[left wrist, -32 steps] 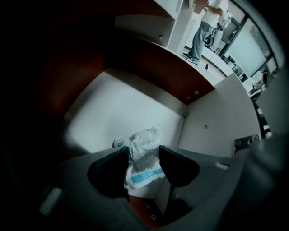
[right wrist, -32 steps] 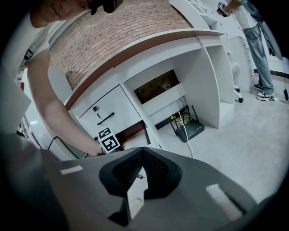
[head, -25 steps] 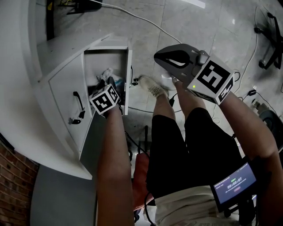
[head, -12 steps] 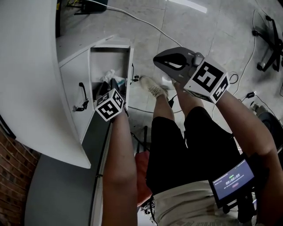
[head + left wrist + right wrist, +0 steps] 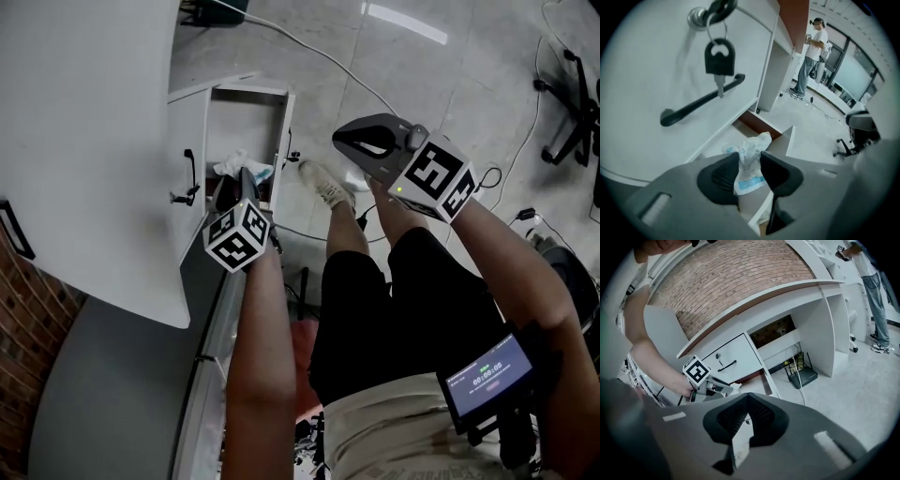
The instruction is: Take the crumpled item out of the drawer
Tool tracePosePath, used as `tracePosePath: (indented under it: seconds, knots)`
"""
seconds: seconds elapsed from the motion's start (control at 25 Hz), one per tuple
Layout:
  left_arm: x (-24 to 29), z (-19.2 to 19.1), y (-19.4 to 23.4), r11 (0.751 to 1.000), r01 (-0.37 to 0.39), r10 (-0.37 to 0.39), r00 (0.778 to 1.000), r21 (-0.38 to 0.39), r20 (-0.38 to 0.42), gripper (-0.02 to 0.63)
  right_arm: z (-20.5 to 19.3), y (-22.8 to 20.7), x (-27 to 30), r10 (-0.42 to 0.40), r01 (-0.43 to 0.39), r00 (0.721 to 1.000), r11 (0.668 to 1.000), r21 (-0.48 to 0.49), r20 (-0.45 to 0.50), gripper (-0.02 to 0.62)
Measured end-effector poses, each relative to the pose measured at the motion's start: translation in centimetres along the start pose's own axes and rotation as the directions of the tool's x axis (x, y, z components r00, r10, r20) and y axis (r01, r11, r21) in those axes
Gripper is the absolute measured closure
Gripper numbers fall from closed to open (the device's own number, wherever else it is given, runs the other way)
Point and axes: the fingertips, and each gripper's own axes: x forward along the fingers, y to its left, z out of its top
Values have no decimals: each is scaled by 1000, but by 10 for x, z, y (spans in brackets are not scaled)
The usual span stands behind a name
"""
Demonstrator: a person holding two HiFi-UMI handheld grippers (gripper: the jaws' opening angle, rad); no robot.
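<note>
Crumpled item [image 5: 757,143], a white wrapper with pale blue print, sat pinched between the jaws of the left gripper [image 5: 750,157], which were closed onto it at a middling width, the paper bulging out past their tips. In the head view the wrapper hung over the mouth of the open drawer [image 5: 284,131], towards its near end; whether it touched anything inside could not be told. The drawer stood pulled out from a white cabinet [image 5: 112,141] at the left of the scene. In the left gripper view a black bar handle [image 5: 701,102] ran slantwise across the white drawer front above the open one, and a black-headed key [image 5: 719,63] dangled from a lock [image 5: 696,18] at the far left. The right gripper [image 5: 747,401] was held well apart to the right, above the person's shoe [image 5: 323,186], its jaws brought together at the tips with nothing in them. A second person [image 5: 810,61] stood far off on the pale tiled floor [image 5: 394,56]
</note>
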Motion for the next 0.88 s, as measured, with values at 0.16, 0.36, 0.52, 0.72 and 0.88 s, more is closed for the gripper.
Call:
tracePosePath:
  seconds: [0.16, 0.36, 0.52, 0.72, 0.88]
  knots:
    - [-21, -1, -9, 999, 16, -15, 1000, -38, 25, 456, 2, 8, -7, 2, -2, 1000, 1000, -13, -12, 588]
    - [-54, 6, -23, 996, 60, -56, 997, -65, 61, 460, 8, 14, -20, -4, 3, 999, 1000, -23, -32, 588]
    - [-81, 8, -30, 995, 89, -84, 992, -52, 96, 460, 13, 21, -24, -4, 3, 999, 1000, -30, -32, 588]
    - [-112, 0, -39, 989, 102, -89, 988, -105, 125, 462, 13, 29, -42, -7, 5, 999, 999, -41, -52, 588]
    - [-133, 5, -45, 982, 117, -92, 983, -150, 161, 463, 23, 39, -52, -4, -1, 998, 998, -71, -67, 588]
